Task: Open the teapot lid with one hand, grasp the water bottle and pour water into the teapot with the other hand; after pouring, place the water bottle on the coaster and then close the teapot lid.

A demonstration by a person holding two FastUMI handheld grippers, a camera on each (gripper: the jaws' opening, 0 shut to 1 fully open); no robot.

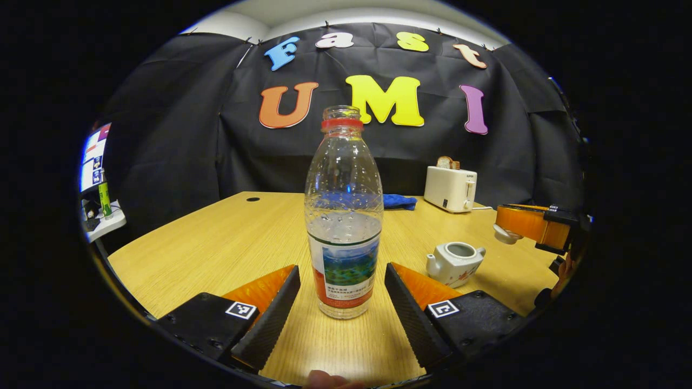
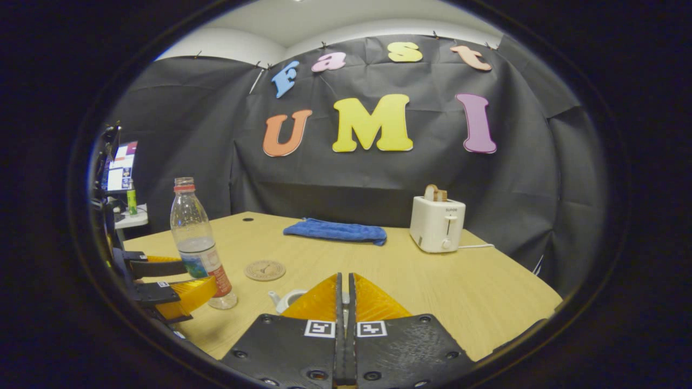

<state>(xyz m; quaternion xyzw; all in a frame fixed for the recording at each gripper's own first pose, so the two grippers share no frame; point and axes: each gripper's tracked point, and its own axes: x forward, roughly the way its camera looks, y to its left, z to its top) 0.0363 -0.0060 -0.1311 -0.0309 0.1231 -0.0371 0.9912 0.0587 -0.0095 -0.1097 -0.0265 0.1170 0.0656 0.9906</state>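
Left gripper view: left tongs (image 1: pixel 341 302) spread either side of uncapped water bottle (image 1: pixel 344 216) standing on table (image 1: pixel 216 248), not yet gripping. Teapot (image 1: pixel 454 263) open; right tongs (image 1: pixel 511 229) hold lid (image 1: pixel 507 234) aloft.

Right gripper view: right tongs (image 2: pixel 344 294) pressed together, lid hidden; coaster (image 2: pixel 264 270) bare. Pouring, placing, closing remain.

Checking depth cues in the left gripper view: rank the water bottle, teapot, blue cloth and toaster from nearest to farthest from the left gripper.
1. Water bottle, upright between the open jaws.
2. Teapot, lid off, front right.
3. Blue cloth, behind the bottle.
4. Toaster, far right near the wall; only slightly beyond the cloth.
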